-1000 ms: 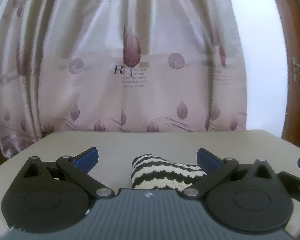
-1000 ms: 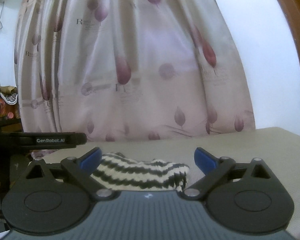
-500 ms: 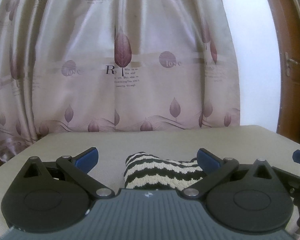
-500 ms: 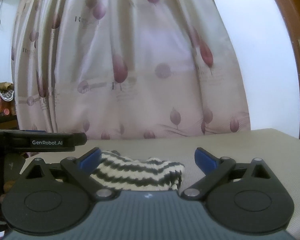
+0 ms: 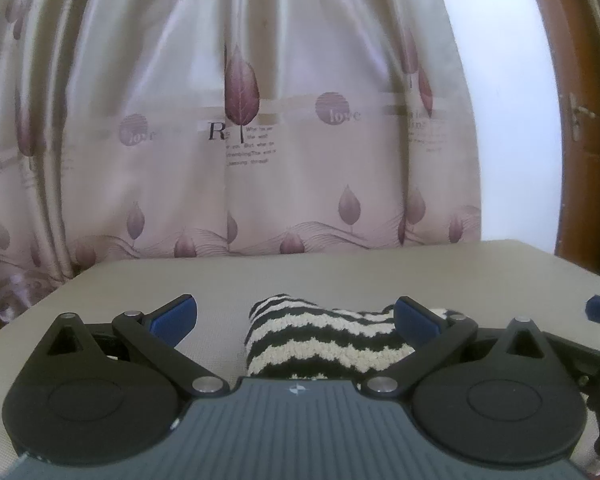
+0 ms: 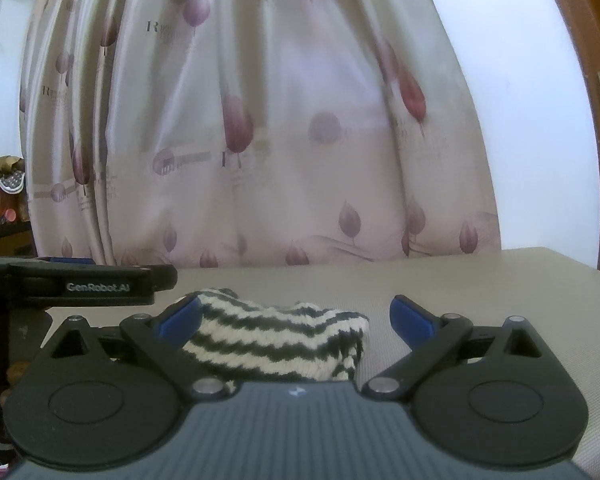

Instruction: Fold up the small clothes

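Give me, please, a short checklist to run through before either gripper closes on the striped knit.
1. Left gripper open: ok, fingers spread wide.
2. Right gripper open: ok, fingers spread wide.
3. Knit between the left fingers: ok, though it runs behind the right-hand pad.
4. Knit between the right fingers: ok, but off-centre, reaching behind the left-hand pad.
5. Knit lying on the table: ok, bunched rather than flat.
6. Grippers clear of each other: cannot tell; the left one sits close at the right view's edge.
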`<action>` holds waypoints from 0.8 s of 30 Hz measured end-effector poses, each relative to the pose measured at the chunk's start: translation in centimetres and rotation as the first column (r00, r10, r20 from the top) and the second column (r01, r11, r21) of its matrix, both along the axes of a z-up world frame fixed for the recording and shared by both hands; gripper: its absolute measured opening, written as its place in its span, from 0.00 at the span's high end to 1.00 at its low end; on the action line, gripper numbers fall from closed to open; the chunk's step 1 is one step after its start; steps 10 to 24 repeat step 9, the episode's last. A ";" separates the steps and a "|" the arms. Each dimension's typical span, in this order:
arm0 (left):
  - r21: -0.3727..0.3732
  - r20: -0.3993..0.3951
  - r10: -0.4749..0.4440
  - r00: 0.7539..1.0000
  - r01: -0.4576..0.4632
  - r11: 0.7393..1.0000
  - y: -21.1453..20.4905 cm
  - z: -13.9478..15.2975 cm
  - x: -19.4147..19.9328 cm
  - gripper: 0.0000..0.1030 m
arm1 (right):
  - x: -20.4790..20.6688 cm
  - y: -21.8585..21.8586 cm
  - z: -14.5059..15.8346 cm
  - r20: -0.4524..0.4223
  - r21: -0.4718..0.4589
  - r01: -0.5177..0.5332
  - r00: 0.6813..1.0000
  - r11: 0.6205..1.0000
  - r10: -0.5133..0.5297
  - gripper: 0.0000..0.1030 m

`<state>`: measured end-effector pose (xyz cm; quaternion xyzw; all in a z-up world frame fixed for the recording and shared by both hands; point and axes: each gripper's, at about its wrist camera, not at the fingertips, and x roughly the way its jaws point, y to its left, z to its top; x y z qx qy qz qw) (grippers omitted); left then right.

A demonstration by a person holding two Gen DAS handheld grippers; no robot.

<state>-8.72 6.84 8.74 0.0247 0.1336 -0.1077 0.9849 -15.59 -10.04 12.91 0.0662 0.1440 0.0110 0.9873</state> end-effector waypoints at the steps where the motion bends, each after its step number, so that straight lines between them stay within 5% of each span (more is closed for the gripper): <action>1: 0.001 0.009 0.008 1.000 -0.008 1.000 0.0 0.0 0.0 0.00 | 0.0 0.0 0.0 -0.002 0.001 0.000 1.000 1.000 0.000 0.02; 24: -0.006 -0.031 -0.002 1.000 0.002 1.000 0.0 -0.4 0.6 0.00 | 0.2 0.1 -0.1 -0.008 -0.008 0.004 1.000 1.000 -0.004 0.02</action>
